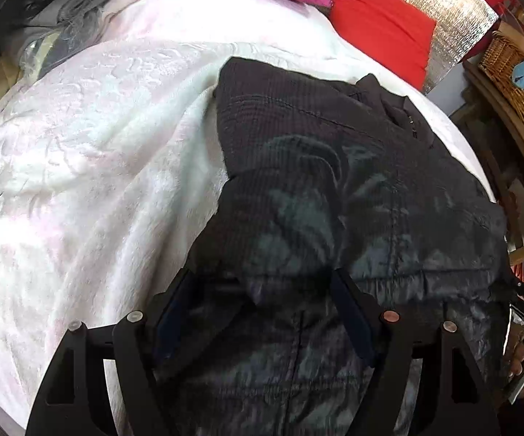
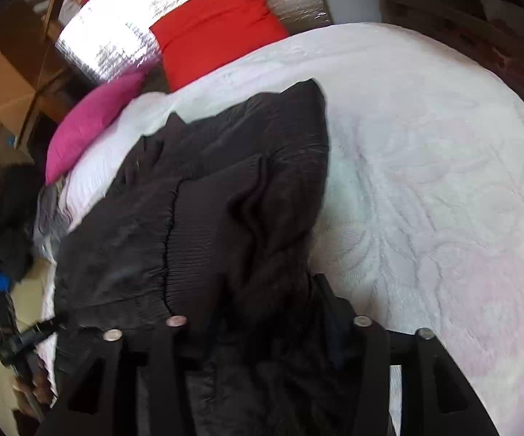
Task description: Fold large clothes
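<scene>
Black quilted jacket [image 1: 353, 189] lies half-folded on the white bed [image 1: 91, 167], bunched toward six o'clock between the wide-spread left claw [image 1: 262, 312] and narrower right claw [image 2: 258, 312], neither clearly gripping; tidying remains.

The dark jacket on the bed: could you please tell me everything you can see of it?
The dark jacket is black and shiny, apparently quilted, with a ribbed knit hem and visible seams. It lies bunched and partly folded on the white blanket. The left gripper straddles a fold of it; the right gripper has fabric between its fingers.
</scene>
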`<action>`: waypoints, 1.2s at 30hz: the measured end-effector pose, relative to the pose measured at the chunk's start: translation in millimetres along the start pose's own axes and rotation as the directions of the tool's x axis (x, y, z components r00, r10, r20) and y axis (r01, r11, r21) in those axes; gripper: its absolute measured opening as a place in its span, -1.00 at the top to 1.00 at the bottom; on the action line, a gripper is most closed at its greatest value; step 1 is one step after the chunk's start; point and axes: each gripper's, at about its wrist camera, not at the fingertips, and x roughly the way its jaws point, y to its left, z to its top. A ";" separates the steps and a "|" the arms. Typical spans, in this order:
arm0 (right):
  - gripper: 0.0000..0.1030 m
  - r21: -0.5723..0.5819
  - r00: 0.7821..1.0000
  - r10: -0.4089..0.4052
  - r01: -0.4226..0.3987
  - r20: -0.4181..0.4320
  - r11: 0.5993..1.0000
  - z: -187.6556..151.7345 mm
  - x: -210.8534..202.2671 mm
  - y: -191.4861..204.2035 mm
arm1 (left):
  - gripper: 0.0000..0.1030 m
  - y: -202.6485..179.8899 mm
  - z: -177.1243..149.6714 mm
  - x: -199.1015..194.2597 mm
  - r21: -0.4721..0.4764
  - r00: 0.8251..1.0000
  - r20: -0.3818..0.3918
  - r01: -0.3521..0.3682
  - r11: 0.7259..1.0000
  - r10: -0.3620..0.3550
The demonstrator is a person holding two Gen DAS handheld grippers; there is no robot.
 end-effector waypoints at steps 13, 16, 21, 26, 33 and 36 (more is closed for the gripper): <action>-0.36 0.026 0.967 0.185 -0.192 0.177 0.981 -82.2 -107.5 -13.5 | -0.51 15.4 -107.0 -110.1 0.057 0.980 0.197 -0.022 0.998 0.010; -0.37 -0.007 0.966 0.195 -0.197 0.172 0.980 -116.3 -125.0 -19.2 | -0.51 22.0 -149.3 -122.7 0.077 0.979 0.204 -0.040 0.996 0.023; -0.37 -0.025 0.981 0.172 -0.171 0.084 0.985 -171.3 -138.8 -27.3 | -0.52 38.3 -218.1 -122.4 0.062 0.990 0.142 -0.026 0.998 0.017; -0.44 -0.038 0.989 0.141 -0.143 -0.052 0.989 -222.2 -135.4 -28.2 | -0.52 46.5 -266.8 -94.5 -0.020 0.997 -0.056 0.053 0.998 -0.054; -0.44 -0.064 0.965 0.015 -0.033 -0.260 0.997 -257.9 -95.6 -29.9 | -0.63 45.0 -279.0 -79.2 -0.047 0.989 -0.136 0.055 0.997 -0.061; -0.44 -0.046 0.948 0.020 -0.037 -0.318 0.998 -261.3 -75.7 -30.7 | -0.63 48.2 -279.4 -77.2 -0.056 0.987 -0.141 0.070 0.996 -0.077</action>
